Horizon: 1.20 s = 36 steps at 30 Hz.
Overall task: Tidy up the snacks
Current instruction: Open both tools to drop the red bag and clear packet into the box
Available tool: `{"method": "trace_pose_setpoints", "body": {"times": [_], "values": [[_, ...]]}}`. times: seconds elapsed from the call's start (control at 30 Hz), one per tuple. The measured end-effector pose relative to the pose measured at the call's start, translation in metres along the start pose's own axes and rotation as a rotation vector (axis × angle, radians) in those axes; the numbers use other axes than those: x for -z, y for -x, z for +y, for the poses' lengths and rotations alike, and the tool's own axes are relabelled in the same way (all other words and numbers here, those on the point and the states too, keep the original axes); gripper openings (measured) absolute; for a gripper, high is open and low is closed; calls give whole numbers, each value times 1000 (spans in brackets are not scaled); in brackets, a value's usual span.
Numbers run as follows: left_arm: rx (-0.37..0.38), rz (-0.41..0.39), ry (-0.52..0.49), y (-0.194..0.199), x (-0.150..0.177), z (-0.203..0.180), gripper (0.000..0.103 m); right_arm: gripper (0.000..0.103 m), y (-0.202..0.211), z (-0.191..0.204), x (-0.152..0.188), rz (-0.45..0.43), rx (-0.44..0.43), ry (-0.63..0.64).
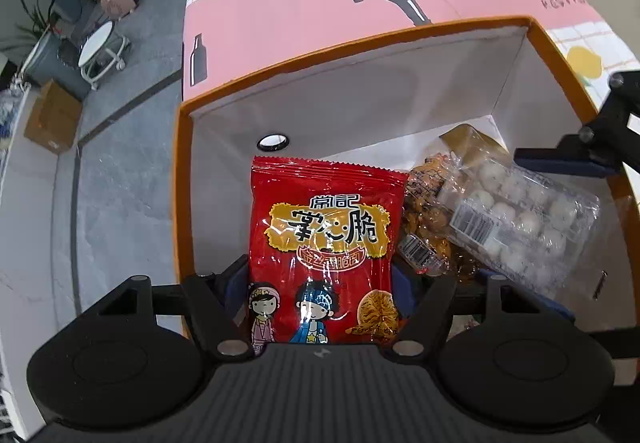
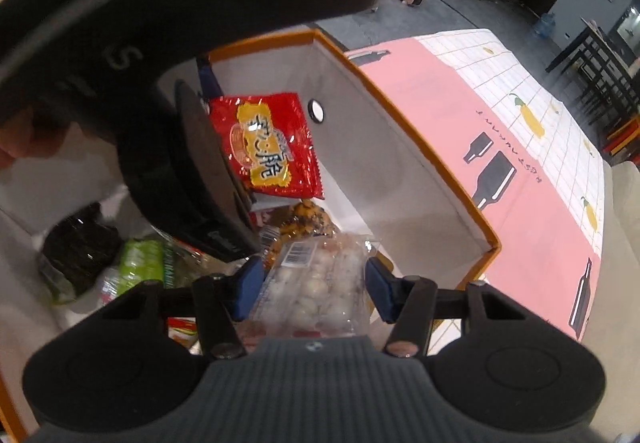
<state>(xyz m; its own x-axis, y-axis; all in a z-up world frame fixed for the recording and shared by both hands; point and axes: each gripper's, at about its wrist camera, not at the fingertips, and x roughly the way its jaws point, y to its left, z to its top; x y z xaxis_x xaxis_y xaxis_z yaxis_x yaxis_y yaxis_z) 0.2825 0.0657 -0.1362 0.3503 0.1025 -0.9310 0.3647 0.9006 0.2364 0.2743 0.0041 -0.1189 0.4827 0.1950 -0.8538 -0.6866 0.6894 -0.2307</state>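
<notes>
Glossy red foil packet (image 1: 324, 243), crinkled with a serrated top edge, stands upright between the blue pads of the left hand-held gripper (image 1: 320, 283), jaws wide and clamped on its sides, inside an orange-rimmed box (image 1: 182, 179) with smooth white walls. Right hand-held gripper (image 2: 314, 283), jaws about half open, straddles a clear ribbed plastic tray of pale round balls (image 2: 316, 287) in that box; whether its pads press I cannot tell. Pink-and-white gridded cloth with bottle prints covers the surface (image 1: 280, 15); grey paved floor (image 1: 120, 147) beyond.
</notes>
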Motion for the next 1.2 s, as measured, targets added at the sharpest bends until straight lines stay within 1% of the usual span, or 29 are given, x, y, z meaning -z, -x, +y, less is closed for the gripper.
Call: {"method": "trace_pose_setpoints", "body": {"times": [0.1, 0.2, 0.3, 0.33, 0.53, 0.6, 0.7, 0.77, 0.8, 0.93, 1.1, 1.2], "values": [[-22, 10, -16, -3, -3, -4, 80, 53, -3, 3, 2, 4, 6, 19], [-28, 23, -26, -6, -6, -7, 81, 54, -1, 8, 1, -1, 14, 42], [-34, 35, -43, -7, -8, -7, 86, 54, 2, 12, 1, -1, 15, 60], [-33, 36, -49, -6, -7, -7, 86, 54, 3, 13, 2, -3, 15, 61], [-33, -6, -51, 11, -4, -7, 91, 69, 14, 13, 5, -13, 27, 54], [-40, -20, -59, 20, -3, -8, 91, 78, 23, 13, 4, -25, 25, 47], [-47, -53, -56, 35, -1, -6, 91, 80, 38, 12, 4, -47, 40, 35], [-47, -78, -36, 47, 1, -4, 91, 82, 49, 11, 4, -65, 47, 15], [-47, -91, -24, 53, 3, -2, 91, 83, 55, 9, 4, -75, 49, -4], [-55, -150, 0, 79, 13, -3, 91, 84, 76, 1, 6, -113, 42, -97], [-101, -242, 16, 118, 28, -9, 91, 84, 107, -3, 19, -180, 46, -195], [-120, -314, 42, 147, 38, -11, 91, 86, 130, -3, 29, -235, 49, -257]]}}
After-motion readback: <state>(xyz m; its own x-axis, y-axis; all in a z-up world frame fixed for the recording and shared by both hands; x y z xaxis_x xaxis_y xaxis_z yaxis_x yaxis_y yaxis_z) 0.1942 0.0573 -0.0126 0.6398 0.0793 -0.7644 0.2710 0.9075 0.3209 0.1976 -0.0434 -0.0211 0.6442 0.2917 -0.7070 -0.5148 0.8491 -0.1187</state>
